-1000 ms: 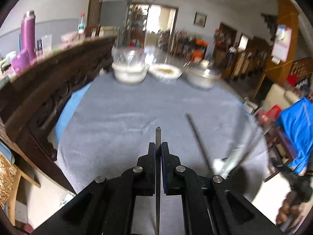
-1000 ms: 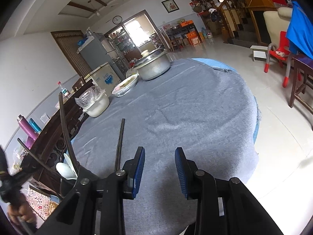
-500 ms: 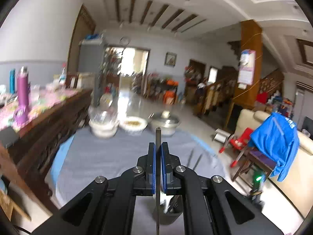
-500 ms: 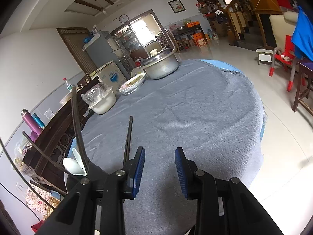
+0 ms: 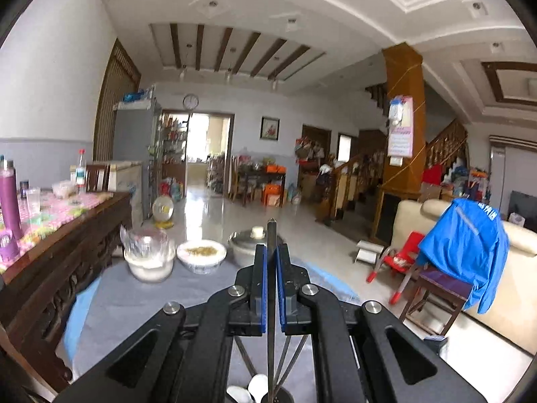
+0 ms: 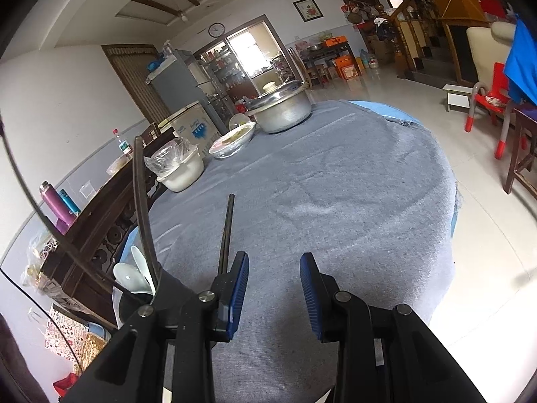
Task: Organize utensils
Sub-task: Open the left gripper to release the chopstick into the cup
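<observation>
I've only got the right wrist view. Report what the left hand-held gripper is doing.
Observer: The left hand-held gripper is shut on a dark chopstick, which it holds upright between its pads.
Operator: Tell me where its lower end sits relative to the holder.
Observer: In the left wrist view it runs straight down to the holder's mouth, beside the white spoons. I cannot tell whether it is inside.
Operator: Say how much sticks out on top.
Observer: Only a short tip shows above the fingertips. Most of the length hangs below.
</observation>
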{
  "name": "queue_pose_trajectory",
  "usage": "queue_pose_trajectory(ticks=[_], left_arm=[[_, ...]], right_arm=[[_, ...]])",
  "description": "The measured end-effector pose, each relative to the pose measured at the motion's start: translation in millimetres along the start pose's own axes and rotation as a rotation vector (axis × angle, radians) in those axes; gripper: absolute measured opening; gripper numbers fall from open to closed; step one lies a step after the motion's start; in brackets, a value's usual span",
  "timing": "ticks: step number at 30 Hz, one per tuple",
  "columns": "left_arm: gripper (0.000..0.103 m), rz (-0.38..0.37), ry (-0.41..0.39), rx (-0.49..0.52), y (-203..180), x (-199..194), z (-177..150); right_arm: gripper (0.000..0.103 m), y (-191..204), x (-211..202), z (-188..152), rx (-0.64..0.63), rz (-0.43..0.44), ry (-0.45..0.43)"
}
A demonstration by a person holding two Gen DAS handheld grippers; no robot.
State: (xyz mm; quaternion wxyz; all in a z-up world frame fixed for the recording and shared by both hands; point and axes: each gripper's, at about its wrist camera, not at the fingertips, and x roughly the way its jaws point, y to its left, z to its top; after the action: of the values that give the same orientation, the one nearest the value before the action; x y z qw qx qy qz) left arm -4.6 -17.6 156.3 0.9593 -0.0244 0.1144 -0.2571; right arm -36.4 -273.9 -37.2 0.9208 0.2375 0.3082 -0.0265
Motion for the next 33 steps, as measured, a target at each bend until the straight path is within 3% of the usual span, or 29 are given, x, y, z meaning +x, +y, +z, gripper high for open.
queue_pose_trajectory(ticks=[8, 14, 17, 21, 28, 33], left_arm=[[0.005, 0.010, 0.156, -0.032, 8.0, 28.9, -42.8], [0.007, 0.003, 0.150, -0.035, 13.2, 14.5, -43.4], [0.020, 0.016, 0.106, -0.045, 20.1, -0.8, -35.3], [0.051, 0.064, 0.028, -0.058, 35.1, -23.5, -22.8], [0.065, 0.191, -0.035, -0.086, 75.1, -43.1, -11.5], [0.067, 0.293, 0.025, -0.131, 115.5, -33.0, -24.7]], right_arm=[[0.034, -2.9, 3.9, 0.9, 0.009, 0.002, 0.010], [0.034, -4.4, 4.3, 1.1, 0.025, 0.013, 0.023], [0.034, -4.0, 4.2, 1.0, 0.026, 0.011, 0.024], [0.034, -3.1, 4.4, 0.3, 0.024, 0.009, 0.025], [0.034, -3.6, 13.1, -1.7, 0.028, 0.001, 0.048], [0.034, -4.7, 25.9, -4.1, 0.033, -0.003, 0.077]])
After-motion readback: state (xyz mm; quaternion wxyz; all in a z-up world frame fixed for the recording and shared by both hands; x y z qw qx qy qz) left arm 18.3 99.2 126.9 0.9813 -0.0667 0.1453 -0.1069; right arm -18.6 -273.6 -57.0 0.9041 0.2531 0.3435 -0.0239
